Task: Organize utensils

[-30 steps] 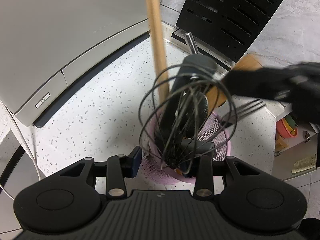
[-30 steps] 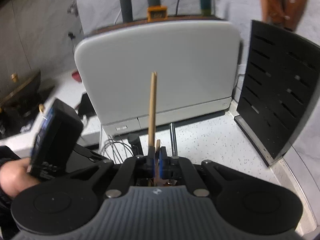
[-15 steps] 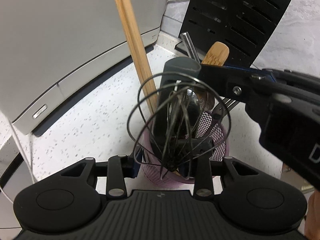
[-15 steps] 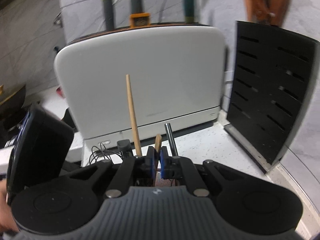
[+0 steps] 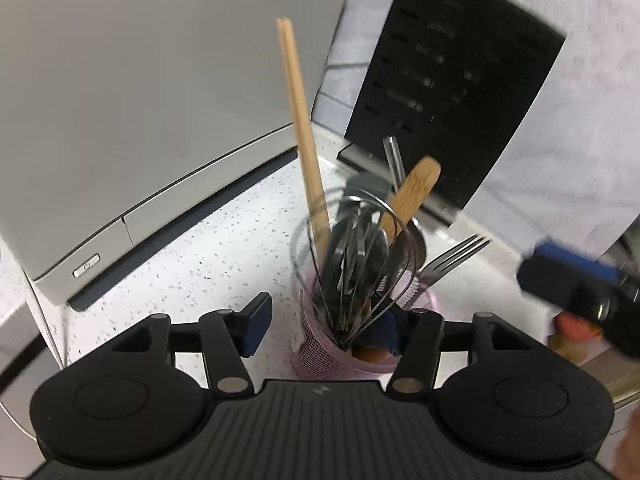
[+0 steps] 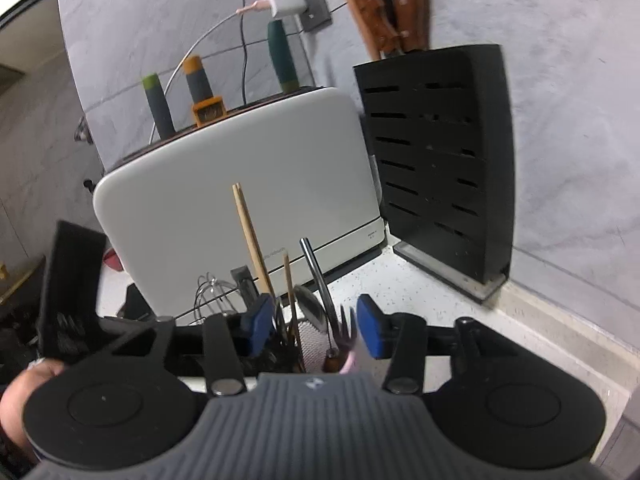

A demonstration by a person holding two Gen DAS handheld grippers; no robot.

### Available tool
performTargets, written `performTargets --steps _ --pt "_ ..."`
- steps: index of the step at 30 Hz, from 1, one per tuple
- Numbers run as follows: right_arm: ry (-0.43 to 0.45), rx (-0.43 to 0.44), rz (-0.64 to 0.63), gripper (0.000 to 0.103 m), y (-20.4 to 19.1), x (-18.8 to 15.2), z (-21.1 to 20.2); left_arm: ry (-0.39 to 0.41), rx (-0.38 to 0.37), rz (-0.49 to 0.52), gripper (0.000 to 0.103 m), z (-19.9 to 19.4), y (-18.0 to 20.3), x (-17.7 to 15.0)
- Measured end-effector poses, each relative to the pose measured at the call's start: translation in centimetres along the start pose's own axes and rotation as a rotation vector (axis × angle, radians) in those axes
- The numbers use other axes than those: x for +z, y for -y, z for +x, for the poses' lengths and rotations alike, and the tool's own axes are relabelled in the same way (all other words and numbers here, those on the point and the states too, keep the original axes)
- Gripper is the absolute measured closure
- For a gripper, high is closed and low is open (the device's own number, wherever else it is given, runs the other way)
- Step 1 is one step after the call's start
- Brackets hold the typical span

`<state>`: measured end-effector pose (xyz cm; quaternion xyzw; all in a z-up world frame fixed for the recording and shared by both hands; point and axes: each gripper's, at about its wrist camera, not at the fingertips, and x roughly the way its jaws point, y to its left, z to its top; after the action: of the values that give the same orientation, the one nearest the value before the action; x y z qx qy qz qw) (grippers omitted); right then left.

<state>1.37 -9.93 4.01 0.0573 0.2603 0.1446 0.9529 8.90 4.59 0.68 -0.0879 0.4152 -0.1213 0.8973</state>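
A pink mesh utensil holder [image 5: 320,360] stands on the speckled counter, holding a wire whisk [image 5: 352,264], a pair of wooden chopsticks [image 5: 304,140], a wooden spoon handle [image 5: 412,196], a fork [image 5: 456,256] and a metal handle [image 5: 394,160]. My left gripper [image 5: 325,328] straddles the holder; its jaws are opening and the left pad [image 5: 256,324] stands clear of the mesh. My right gripper [image 6: 314,326] sits just before the holder [image 6: 312,340], jaws opening, pressing nothing. The chopsticks [image 6: 252,240] lean free in front of it. In the left wrist view the right gripper [image 5: 576,284] is a blur at the right.
A white appliance [image 6: 240,200] stands behind the holder. A black slotted knife block [image 6: 440,160] is against the wall at the right, with wooden knife handles [image 6: 380,4] above it. A charger [image 6: 288,0] is plugged into the wall. A hand [image 6: 24,396] holds the left gripper.
My right gripper was shut on the chopsticks; it has let them go into the holder, opened and drawn back to the right. The left jaws have spread away from the holder.
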Motion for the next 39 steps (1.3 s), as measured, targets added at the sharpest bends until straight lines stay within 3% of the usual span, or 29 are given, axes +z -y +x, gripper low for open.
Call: performTargets --steps 4,7,10,13,15,17,19,25,31,36,39 --pt "0.003 -0.021 0.018 0.03 0.6 -1.3 -1.0 0.043 -0.024 0.007 0.029 -1.8 -1.3 -0.1" --pt "-0.006 -0.087 0.01 0.019 0.7 -1.8 -0.9 0.082 -0.063 0.015 0.029 -3.2 -1.8 -0.1" --pt "-0.002 -0.132 0.012 0.003 1.1 -2.2 -0.8 0.125 -0.087 0.007 0.022 -5.2 -1.8 -0.6" --pt "-0.018 -0.183 0.0 0.003 1.0 -2.6 -0.1 0.182 -0.048 0.041 0.013 -6.5 -1.2 -1.4" --pt "-0.037 -0.209 -0.033 0.003 0.7 -2.8 0.4 0.207 0.03 0.076 0.011 -6.8 -0.5 -2.2" --pt "-0.044 -0.204 -0.062 0.003 0.4 -3.1 0.7 0.178 0.106 0.117 0.005 -6.2 0.1 -2.7" --pt "-0.039 -0.207 -0.07 0.003 0.1 -3.3 0.7 0.118 0.145 0.118 0.005 -5.0 0.3 -2.6" --pt "-0.035 -0.269 -0.049 0.003 -0.3 -3.7 1.1 0.044 0.176 0.031 0.005 -4.2 -0.8 -2.2" --pt "-0.028 -0.308 -0.027 0.003 -0.5 -4.4 1.0 0.02 0.239 0.077 0.005 -3.7 0.0 -2.6" --pt "-0.07 -0.41 -0.032 0.003 -0.7 -4.9 1.9 0.016 0.233 0.087 0.005 -3.5 0.4 -2.7" --pt "-0.078 -0.417 -0.009 0.003 -0.5 -5.1 1.9 0.011 0.234 0.097 0.005 -3.0 0.7 -2.6"
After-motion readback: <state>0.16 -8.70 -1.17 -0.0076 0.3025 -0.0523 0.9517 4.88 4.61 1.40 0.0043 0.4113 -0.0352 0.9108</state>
